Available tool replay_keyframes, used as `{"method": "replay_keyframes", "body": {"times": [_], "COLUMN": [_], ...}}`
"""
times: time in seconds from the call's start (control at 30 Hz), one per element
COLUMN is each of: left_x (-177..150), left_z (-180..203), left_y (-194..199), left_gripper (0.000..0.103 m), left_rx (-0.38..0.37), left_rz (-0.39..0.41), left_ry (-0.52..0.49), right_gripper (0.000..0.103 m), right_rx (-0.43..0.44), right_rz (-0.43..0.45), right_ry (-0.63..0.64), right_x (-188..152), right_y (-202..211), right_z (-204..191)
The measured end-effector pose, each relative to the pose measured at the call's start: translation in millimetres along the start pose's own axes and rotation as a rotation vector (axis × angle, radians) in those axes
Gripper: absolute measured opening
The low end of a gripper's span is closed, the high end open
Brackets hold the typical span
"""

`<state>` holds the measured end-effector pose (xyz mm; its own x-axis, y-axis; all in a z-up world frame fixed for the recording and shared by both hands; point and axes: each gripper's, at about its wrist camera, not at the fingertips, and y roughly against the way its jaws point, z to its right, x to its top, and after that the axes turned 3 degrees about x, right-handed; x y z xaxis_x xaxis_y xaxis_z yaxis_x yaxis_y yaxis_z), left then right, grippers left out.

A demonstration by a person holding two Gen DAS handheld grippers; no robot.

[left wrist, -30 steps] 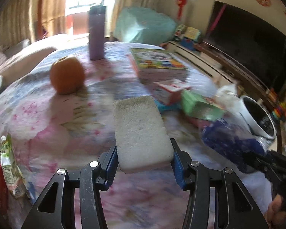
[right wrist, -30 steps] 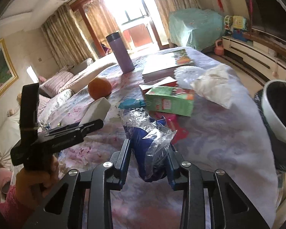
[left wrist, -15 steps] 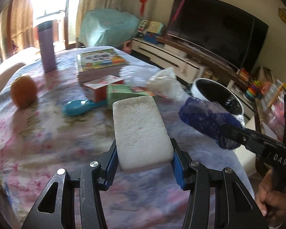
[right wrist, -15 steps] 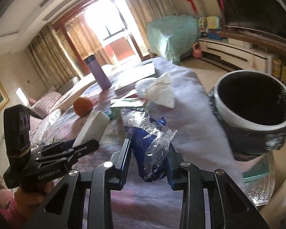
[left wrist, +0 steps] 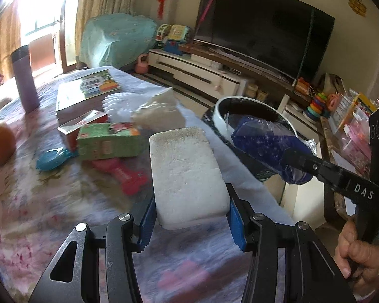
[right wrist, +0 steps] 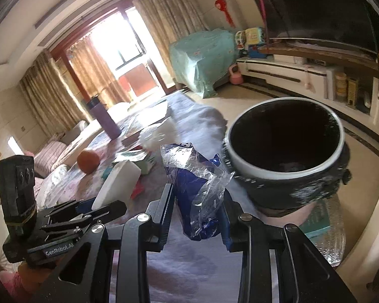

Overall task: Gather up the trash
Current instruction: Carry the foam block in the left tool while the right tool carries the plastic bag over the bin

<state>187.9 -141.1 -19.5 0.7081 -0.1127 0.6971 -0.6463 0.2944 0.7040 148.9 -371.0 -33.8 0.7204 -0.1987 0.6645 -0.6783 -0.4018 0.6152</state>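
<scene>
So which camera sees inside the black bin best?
The right wrist view: the bin fills the picture, its dark inside open to the camera. In the left wrist view, the bin sits farther off, partly hidden behind the blue wrapper.

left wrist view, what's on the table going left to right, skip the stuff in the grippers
orange → purple tumbler → teal spoon → green carton → crumpled tissue → black bin beyond the table edge
</scene>
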Motion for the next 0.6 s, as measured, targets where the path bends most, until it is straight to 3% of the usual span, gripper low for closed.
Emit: {"method": "replay_keyframes", "body": {"times": [0.6], "left_x": [30.4], "left_z": [46.5], "left_y": [-38.2], "left_gripper": [0.049], "left_rx": [-0.043], "left_rz": [-0.015], "left_ry": [-0.066], "right_gripper": [0.033], "right_rx": [-0.078], "right_rz": [0.043], "right_ry": [-0.061], "right_x": [16.4], "right_y": [20.6], "right_z": [51.5]}}
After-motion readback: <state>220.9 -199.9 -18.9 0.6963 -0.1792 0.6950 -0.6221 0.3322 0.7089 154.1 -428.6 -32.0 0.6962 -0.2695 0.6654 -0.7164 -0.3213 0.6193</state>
